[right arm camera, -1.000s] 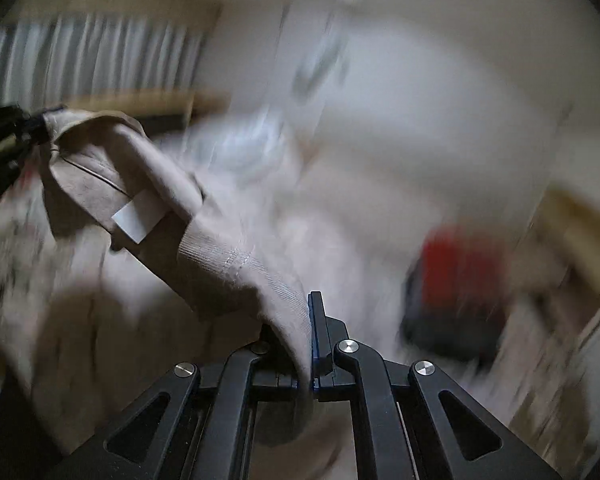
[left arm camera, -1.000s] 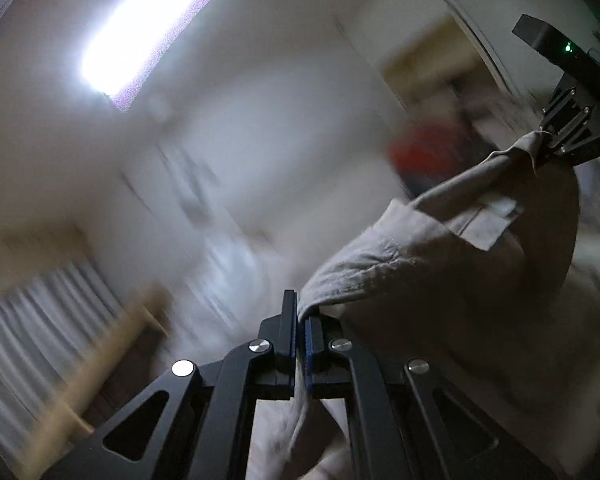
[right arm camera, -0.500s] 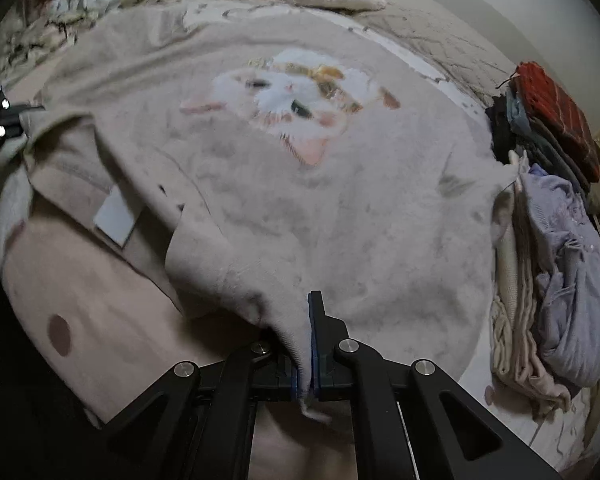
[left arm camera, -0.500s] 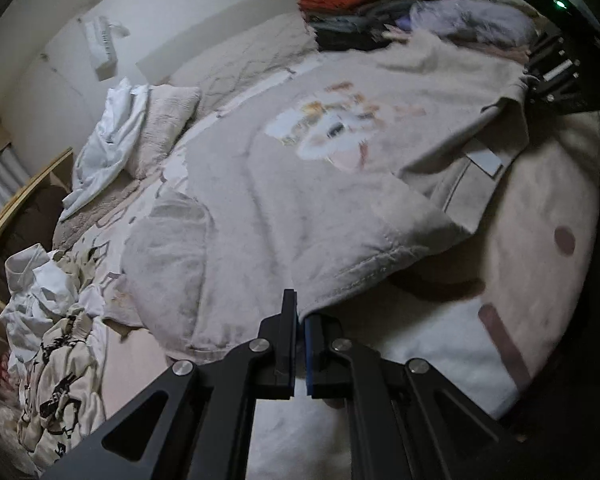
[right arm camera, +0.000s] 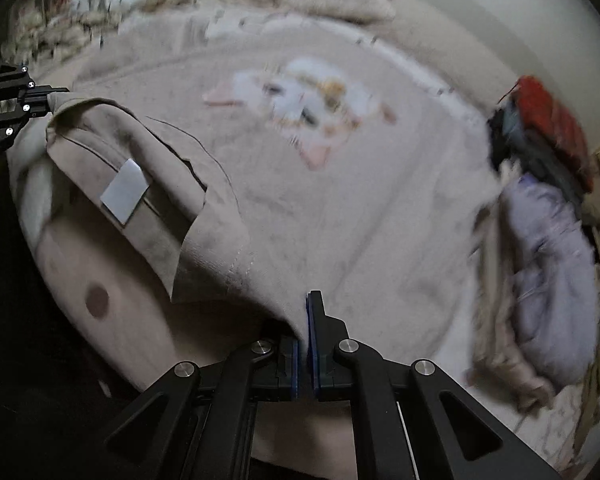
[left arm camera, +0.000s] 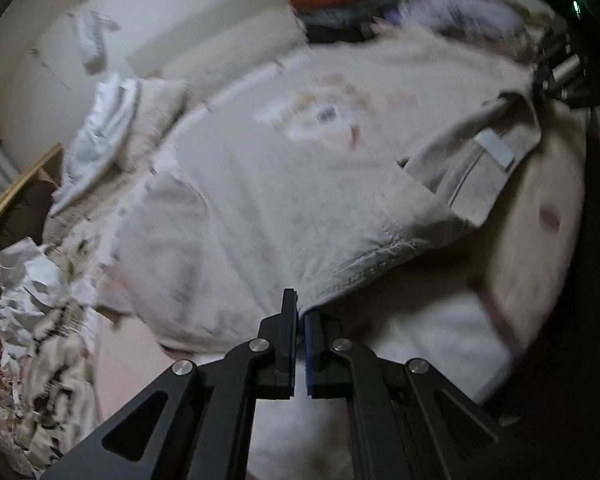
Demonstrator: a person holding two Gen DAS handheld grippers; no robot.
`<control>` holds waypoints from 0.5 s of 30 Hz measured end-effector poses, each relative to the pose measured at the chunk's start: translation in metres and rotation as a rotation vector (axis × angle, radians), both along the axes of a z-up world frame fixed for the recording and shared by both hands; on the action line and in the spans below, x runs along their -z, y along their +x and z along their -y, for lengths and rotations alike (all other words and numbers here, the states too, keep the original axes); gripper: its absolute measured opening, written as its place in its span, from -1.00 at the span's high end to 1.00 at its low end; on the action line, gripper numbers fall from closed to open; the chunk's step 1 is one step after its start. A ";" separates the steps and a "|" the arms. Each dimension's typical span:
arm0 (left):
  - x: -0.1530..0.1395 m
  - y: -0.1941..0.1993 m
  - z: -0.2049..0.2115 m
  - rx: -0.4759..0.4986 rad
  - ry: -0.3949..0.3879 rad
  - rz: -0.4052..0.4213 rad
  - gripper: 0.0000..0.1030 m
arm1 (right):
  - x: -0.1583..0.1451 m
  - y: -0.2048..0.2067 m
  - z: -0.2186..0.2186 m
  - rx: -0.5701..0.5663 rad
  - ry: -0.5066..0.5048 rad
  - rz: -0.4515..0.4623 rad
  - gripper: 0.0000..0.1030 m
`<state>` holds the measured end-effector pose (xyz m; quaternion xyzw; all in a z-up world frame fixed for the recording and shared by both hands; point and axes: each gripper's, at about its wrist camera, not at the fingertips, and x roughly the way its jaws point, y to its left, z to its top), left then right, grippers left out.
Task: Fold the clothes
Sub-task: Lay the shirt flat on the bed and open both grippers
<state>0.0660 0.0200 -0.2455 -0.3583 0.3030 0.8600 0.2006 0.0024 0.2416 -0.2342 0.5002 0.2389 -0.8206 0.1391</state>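
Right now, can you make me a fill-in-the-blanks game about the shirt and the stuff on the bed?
1. The beige shirt has a picture of a ____ on it.
2. The shirt lies spread out on a ____.
3. The white tag sits inside the shirt's ____.
4. The left gripper and the right gripper each pinch the shirt with their jaws ____.

Missing words: cat; bed; collar; shut

No writing, brand or number can be read in either view. The white rectangular neck tag (right arm camera: 125,191) sewn inside the collar of the beige fleece sweatshirt (right arm camera: 340,208), at about ten o'clock in the right wrist view, shows blank. The blurred cat-like picture print (right arm camera: 304,104) on the sweatshirt's chest, towards twelve o'clock, carries no legible letters; motion blur hides any fine detail.
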 end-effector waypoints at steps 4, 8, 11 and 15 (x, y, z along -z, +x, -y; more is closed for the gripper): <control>0.001 -0.001 0.002 -0.012 0.029 0.014 0.92 | 0.011 0.012 -0.004 -0.010 -0.014 -0.006 0.89; -0.003 0.003 0.001 -0.005 0.041 0.020 0.75 | 0.014 0.024 -0.014 0.046 -0.061 -0.030 0.10; -0.004 0.012 -0.003 0.009 0.041 0.028 0.36 | 0.019 0.030 -0.021 0.099 -0.092 -0.037 -0.64; -0.009 0.029 -0.008 0.036 0.020 -0.001 0.34 | 0.016 0.026 -0.023 0.167 -0.109 0.003 -0.66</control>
